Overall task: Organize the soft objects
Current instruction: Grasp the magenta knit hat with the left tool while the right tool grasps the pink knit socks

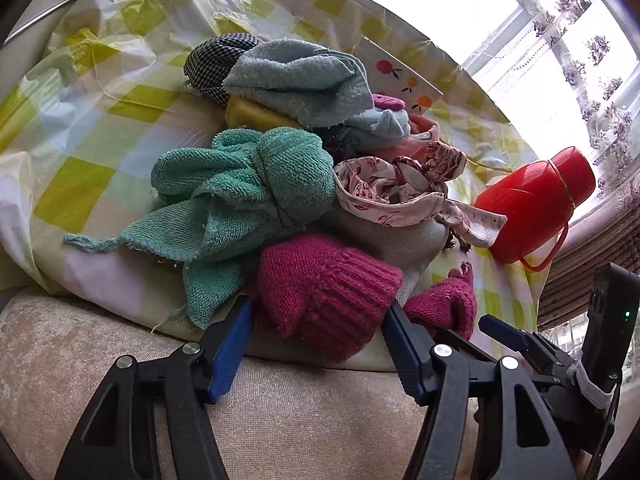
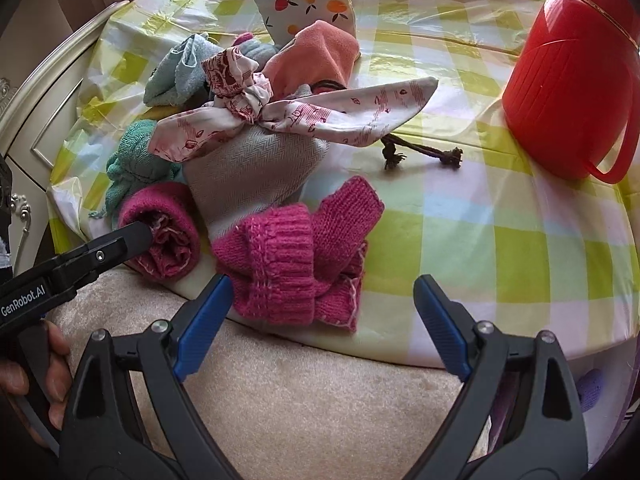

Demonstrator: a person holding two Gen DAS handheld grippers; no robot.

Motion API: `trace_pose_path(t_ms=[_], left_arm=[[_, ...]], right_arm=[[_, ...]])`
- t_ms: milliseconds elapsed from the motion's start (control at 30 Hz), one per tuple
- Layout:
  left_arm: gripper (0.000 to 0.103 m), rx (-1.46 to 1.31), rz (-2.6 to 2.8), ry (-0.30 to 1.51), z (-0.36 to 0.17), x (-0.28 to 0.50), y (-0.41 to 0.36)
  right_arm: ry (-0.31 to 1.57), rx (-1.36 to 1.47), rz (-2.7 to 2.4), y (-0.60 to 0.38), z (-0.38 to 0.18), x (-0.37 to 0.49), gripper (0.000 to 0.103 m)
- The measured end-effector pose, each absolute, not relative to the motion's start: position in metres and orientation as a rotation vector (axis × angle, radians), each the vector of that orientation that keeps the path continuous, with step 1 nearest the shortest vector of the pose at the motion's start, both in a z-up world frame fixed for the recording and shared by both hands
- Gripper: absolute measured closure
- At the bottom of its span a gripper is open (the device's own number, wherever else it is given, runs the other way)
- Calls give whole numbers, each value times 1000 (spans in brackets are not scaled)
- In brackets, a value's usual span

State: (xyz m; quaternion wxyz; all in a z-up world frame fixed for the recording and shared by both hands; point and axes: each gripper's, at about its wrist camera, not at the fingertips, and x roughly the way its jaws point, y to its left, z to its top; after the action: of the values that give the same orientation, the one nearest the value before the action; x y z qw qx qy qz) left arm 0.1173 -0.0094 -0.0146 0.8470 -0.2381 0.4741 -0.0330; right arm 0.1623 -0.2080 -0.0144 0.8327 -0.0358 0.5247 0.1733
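A heap of soft things lies on the checked tablecloth. It holds a teal towel, a light blue towel, a grey bag with a red-printed tie and a pink cloth. At the near edge lies a magenta knitted mitten. My left gripper is open, its blue fingers on either side of that mitten. A second magenta mitten lies to the right. My right gripper stands open around it, its left fingertip at the cuff.
A red plastic jug stands at the table's right. A fruit-printed card stands behind the heap and a brown cord trails from the bag. A beige cushion lies below the table edge. A hand holds the left gripper.
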Motion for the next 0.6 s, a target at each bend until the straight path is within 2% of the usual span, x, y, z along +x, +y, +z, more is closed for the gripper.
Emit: trace_pose_path(t_ms=[333,367,400,600], left_arm=[[39,-468,-106,994,-18,130,-21],[46,-469,-113,999,-19,131,-22],[49,-470,-117,1003,-21,131,-22],[59,-443,-119,987,-17,125,-29]], right_arm=[[1122,-99,371,-198,-27,171,12],[1127,-95,377,-198,-29,175,17],[1128,-91,386,-199,-30,175,23],[1103,-94,409,-198,-26,167,45]])
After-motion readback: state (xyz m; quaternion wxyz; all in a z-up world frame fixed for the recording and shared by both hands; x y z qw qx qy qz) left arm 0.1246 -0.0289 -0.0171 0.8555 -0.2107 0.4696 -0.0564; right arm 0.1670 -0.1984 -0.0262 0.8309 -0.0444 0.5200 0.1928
